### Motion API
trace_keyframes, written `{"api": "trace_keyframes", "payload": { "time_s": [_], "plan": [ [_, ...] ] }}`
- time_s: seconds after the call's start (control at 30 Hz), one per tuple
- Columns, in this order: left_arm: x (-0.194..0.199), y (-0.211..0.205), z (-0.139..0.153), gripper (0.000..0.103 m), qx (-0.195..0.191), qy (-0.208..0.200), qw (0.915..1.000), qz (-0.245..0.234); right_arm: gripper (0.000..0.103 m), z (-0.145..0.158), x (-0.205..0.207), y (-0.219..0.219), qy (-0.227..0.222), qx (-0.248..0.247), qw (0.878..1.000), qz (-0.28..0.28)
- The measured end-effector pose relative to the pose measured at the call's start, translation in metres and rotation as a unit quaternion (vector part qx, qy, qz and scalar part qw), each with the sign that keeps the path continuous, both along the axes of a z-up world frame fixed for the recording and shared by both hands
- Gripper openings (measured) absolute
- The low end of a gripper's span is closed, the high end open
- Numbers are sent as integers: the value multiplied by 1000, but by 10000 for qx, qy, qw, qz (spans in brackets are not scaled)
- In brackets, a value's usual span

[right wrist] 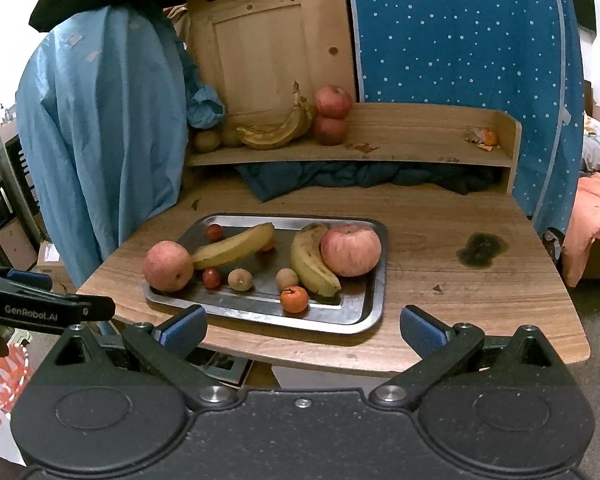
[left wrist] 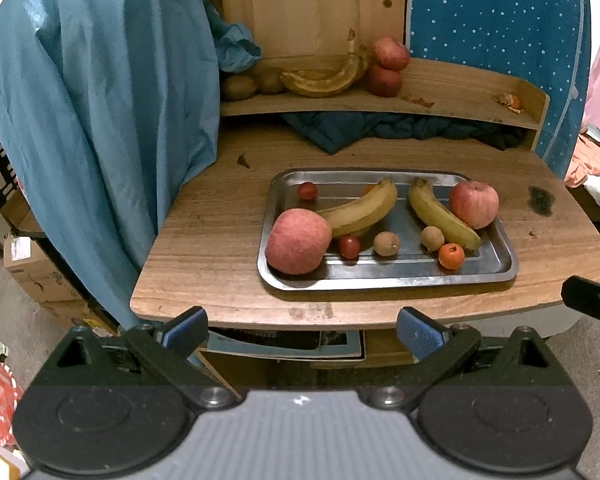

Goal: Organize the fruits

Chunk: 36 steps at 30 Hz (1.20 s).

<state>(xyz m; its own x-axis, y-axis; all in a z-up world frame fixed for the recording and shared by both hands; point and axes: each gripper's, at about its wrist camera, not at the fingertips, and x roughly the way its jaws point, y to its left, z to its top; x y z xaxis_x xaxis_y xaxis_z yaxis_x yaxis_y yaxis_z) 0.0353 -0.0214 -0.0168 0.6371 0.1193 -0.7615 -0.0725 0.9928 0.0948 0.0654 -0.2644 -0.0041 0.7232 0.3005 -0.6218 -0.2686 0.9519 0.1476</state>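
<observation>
A steel tray (left wrist: 496,272) (right wrist: 364,316) lies on the wooden table. It holds two apples (left wrist: 298,241) (left wrist: 474,204), two bananas (left wrist: 360,210) (left wrist: 440,214), small red fruits (left wrist: 349,246) (left wrist: 307,190), two brown round fruits (left wrist: 386,243) (left wrist: 432,238) and a small orange fruit (left wrist: 451,256) (right wrist: 294,299). My left gripper (left wrist: 302,330) is open, in front of the table's near edge, empty. My right gripper (right wrist: 303,330) is open too, just short of the tray's front rim, empty. In the right wrist view the apples (right wrist: 168,266) (right wrist: 351,250) sit at the tray's ends.
A raised shelf (left wrist: 460,92) at the back carries two stacked apples (left wrist: 388,66), a browned banana bunch (left wrist: 324,80), kiwis (left wrist: 239,87) and peel scraps (left wrist: 510,102). Blue cloth (left wrist: 100,120) hangs at the left. A dark stain (right wrist: 480,250) marks the table right of the tray.
</observation>
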Motion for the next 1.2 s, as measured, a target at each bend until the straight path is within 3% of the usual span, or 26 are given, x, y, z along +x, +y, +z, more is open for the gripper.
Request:
{"api": "trace_keyframes", "payload": {
  "time_s": [1.2],
  "plan": [
    [6,-1,-2,103,-39,59,10000,7,102,-3,10,-2,79,-25,10000,2]
  ]
}}
